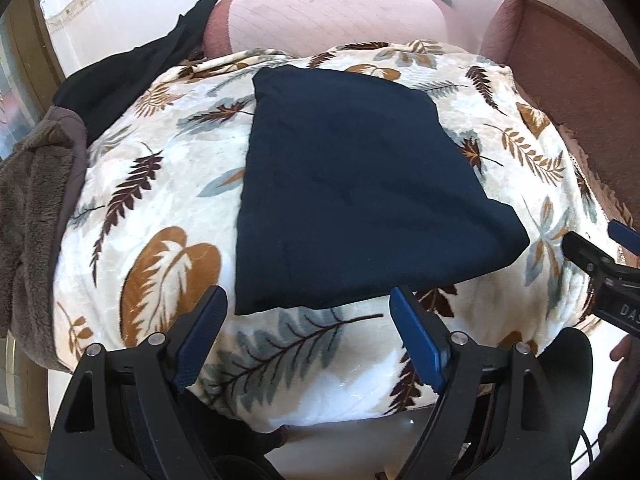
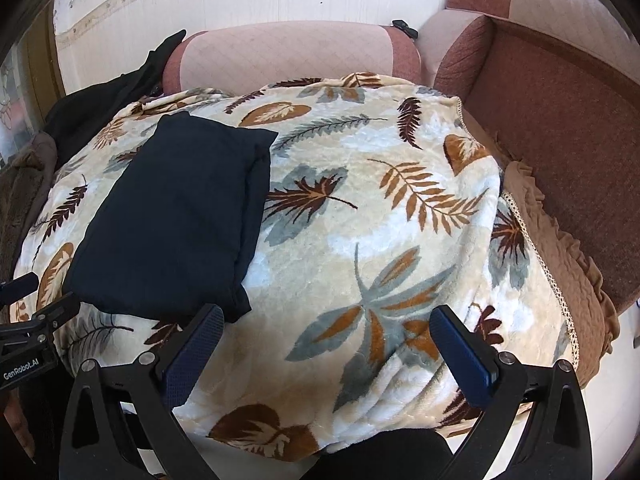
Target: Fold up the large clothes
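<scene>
We see the folded dark navy garment [image 1: 352, 200] lying flat as a neat rectangle on a leaf-patterned blanket [image 1: 160, 184] that covers the seat of a sofa. Our left tongs [image 1: 308, 312] hover just off its near edge, fingers wide apart with nothing between them; our right tongs [image 2: 326, 328] hang over bare blanket to the right of the garment, likewise spread and empty.

Around the blanket we find a black piece of clothing [image 1: 132, 68] draped at the far left corner against the pink quilted sofa back [image 1: 332, 16], and a brown fleecy cloth [image 1: 32, 220] heaped at the left edge. To the right runs a reddish-brown sofa section [image 2: 560, 120] with a frilled tan cover [image 2: 560, 264]. Nothing lies on the garment.

On the left tongs' body, seen from the right wrist, we read "GenRobot.AI" [image 2: 20, 370]. The letters on the right tongs in the left view are cut off.
</scene>
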The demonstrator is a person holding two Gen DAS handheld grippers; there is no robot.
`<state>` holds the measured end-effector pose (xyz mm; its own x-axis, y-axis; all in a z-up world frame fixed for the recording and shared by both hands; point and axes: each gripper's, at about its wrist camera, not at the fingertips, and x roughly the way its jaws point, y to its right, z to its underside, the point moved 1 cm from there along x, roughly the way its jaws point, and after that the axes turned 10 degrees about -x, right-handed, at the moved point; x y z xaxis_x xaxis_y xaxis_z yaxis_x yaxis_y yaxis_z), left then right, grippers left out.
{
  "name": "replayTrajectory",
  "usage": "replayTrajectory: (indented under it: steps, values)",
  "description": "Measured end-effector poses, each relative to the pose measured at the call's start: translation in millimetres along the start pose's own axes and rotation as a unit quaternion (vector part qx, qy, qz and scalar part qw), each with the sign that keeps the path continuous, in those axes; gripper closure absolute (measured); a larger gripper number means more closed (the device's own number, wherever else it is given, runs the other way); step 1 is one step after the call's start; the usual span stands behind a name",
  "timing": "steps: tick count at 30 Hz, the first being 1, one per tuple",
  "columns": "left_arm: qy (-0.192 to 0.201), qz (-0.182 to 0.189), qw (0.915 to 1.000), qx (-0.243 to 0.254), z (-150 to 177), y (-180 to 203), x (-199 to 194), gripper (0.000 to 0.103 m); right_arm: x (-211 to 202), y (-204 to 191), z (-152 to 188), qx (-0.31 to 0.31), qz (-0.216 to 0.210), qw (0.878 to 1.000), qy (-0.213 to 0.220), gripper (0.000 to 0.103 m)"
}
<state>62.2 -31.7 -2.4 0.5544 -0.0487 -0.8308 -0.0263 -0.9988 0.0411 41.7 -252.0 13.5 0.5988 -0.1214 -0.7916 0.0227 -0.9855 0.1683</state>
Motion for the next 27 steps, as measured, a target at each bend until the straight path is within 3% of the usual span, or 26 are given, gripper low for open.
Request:
replayTrajectory:
  steps: [5, 9, 14, 17, 19, 23, 25, 27]
  values:
    - [-0.011, -0.003, 0.9998, -0.014, -4, -8, 10, 0.019, 16, -5, -9, 0.01, -0.021, 1.0, -0.013, 0.0]
    - [-0.014, -0.01, 0.9983, -0.056, -16, -33, 19, 0.019, 31, -10, -18, 0.028, -0.053, 0.998, -0.016, 0.0]
    - [-0.023, -0.018, 0.9952, -0.093, -31, -57, 32, 0.019, 52, -27, -33, 0.035, -0.111, 0.993, -0.008, 0.004]
    - [-0.038, -0.015, 0.9941, -0.101, -32, -59, 46, 0.019, 73, -39, -34, 0.039, -0.152, 0.987, -0.028, 0.022]
    - [-0.046, -0.015, 0.994, -0.098, -29, -58, 54, 0.019, 89, -46, -31, 0.042, -0.184, 0.981, -0.051, 0.062]
    - [-0.048, -0.009, 0.9947, -0.09, -28, -56, 58, 0.019, 92, -44, -28, 0.053, -0.203, 0.977, -0.035, 0.078]
    - [-0.049, -0.004, 0.9947, -0.091, -31, -58, 57, 0.019, 87, -39, -29, 0.056, -0.196, 0.979, -0.021, 0.094]
    - [-0.045, 0.008, 0.9947, -0.093, -35, -59, 52, 0.019, 90, -31, -29, 0.073, -0.205, 0.976, -0.026, 0.095]
